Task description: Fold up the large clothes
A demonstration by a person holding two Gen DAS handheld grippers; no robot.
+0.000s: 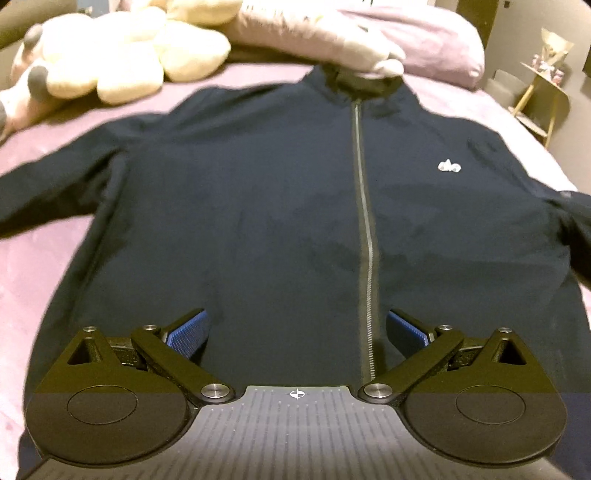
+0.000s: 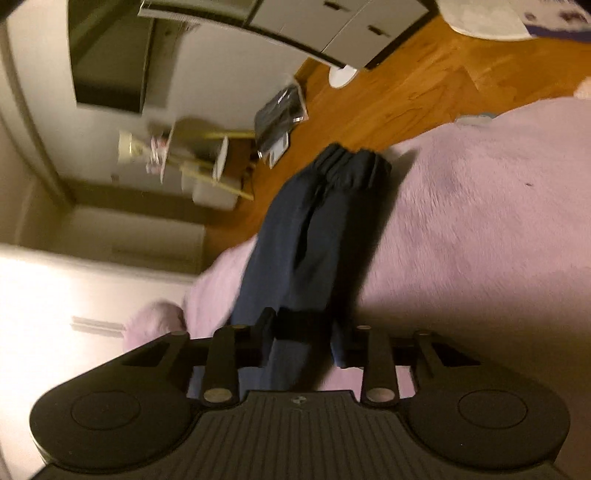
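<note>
A dark navy zip jacket [image 1: 258, 184] lies flat, front up, on a pink bed cover [image 1: 37, 277], collar at the far end. Its grey zipper [image 1: 364, 221] runs down the middle and a small white logo [image 1: 448, 166] marks the chest. My left gripper [image 1: 297, 328] hovers over the jacket's lower front, open, with its blue pads [image 1: 186, 334] wide apart and nothing between them. In the right wrist view the picture is rolled sideways. There the jacket sleeve [image 2: 303, 240] runs from its gathered cuff [image 2: 351, 166] near the bed edge into my right gripper [image 2: 304, 339], whose jaws are closed on the fabric.
Cream and pink plush toys [image 1: 122, 55] and a pink pillow [image 1: 424, 37] lie beyond the collar. A small wooden side table [image 1: 543, 92] stands beside the bed. Wood floor [image 2: 406, 85], drawers [image 2: 332, 26] and a dark bag [image 2: 280, 114] lie past the bed edge.
</note>
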